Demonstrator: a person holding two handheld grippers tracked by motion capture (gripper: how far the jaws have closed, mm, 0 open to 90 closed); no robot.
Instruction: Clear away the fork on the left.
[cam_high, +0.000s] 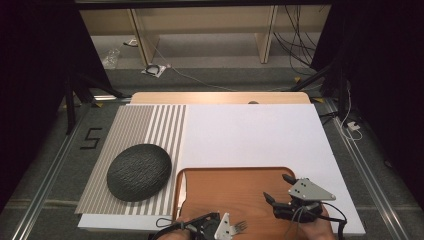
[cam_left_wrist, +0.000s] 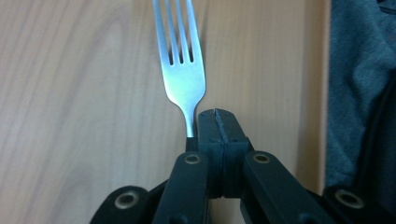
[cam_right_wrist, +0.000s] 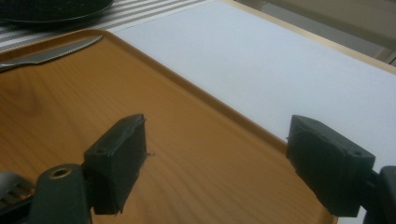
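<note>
Support: light wooden table (cam_high: 220, 97), top mostly covered by a white rectangular sheet (cam_high: 250, 135). Landmark is the brown wooden tray with rounded corners (cam_high: 235, 192), lying on the sheet at its near edge. Left of the tray: grey-and-white striped placemat (cam_high: 145, 127), directly on the table top. Dark round textured plate (cam_high: 139, 171) rests on the placemat, just beside the tray's left rim.

Both grippers, held low at the near edge.
Left gripper (cam_high: 235, 229) jaws pressed together; right gripper (cam_high: 278, 187) jaws spread wide.
</note>
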